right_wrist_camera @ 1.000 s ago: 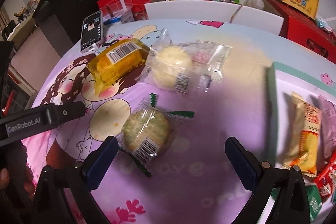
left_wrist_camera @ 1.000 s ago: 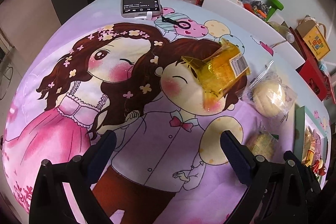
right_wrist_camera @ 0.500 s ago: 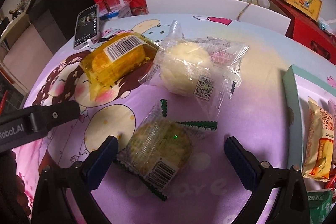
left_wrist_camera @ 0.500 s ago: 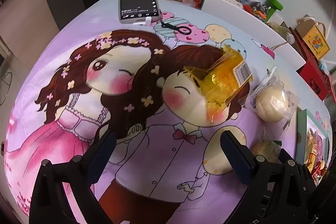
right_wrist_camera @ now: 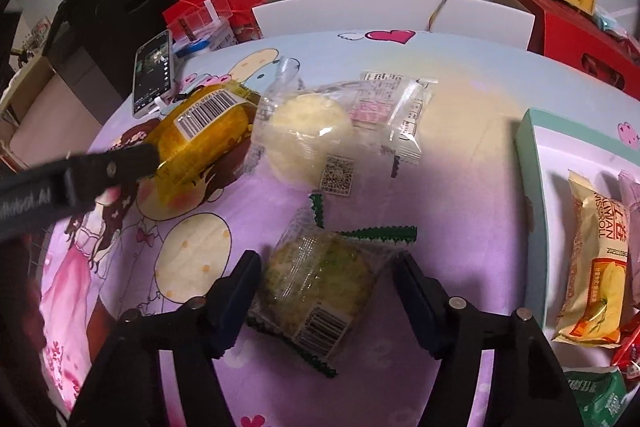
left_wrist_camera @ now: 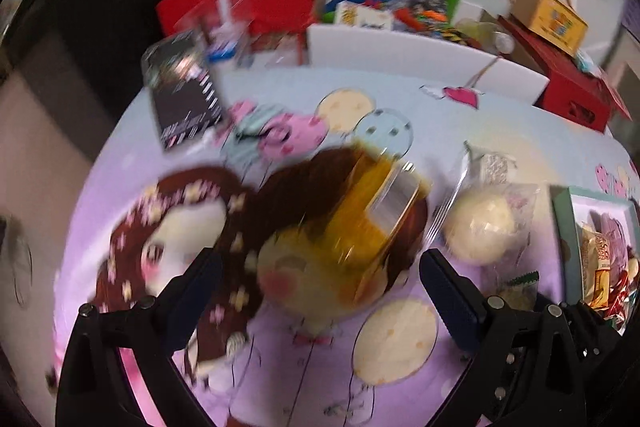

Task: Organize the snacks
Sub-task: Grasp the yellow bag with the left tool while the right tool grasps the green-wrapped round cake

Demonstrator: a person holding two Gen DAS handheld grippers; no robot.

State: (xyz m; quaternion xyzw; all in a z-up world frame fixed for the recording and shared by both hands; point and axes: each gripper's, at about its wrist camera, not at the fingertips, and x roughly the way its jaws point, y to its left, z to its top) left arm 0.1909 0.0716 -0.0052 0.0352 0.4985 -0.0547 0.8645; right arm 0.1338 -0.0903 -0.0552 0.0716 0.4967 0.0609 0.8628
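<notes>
The right gripper has been narrowing around the green-flecked bun, not yet pinching; the left gripper is gaping wide. Three wrapped snacks are lying loose: it, a pale bun and a yellow pack farther left.

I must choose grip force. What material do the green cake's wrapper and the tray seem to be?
Green cake wrapper: thin clear plastic film, glossy; it shows glare, wrinkles and zigzag-cut ends. Tray: probably matte mint cardboard, with straight, flat walls.

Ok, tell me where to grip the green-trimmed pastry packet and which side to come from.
Grip the green-trimmed pastry packet across its round, firm middle, not the flimsy serrated end seals. It lies flat on the tablecloth, so come from above and the near side; the right gripper already has open fingers on either flank.
</notes>
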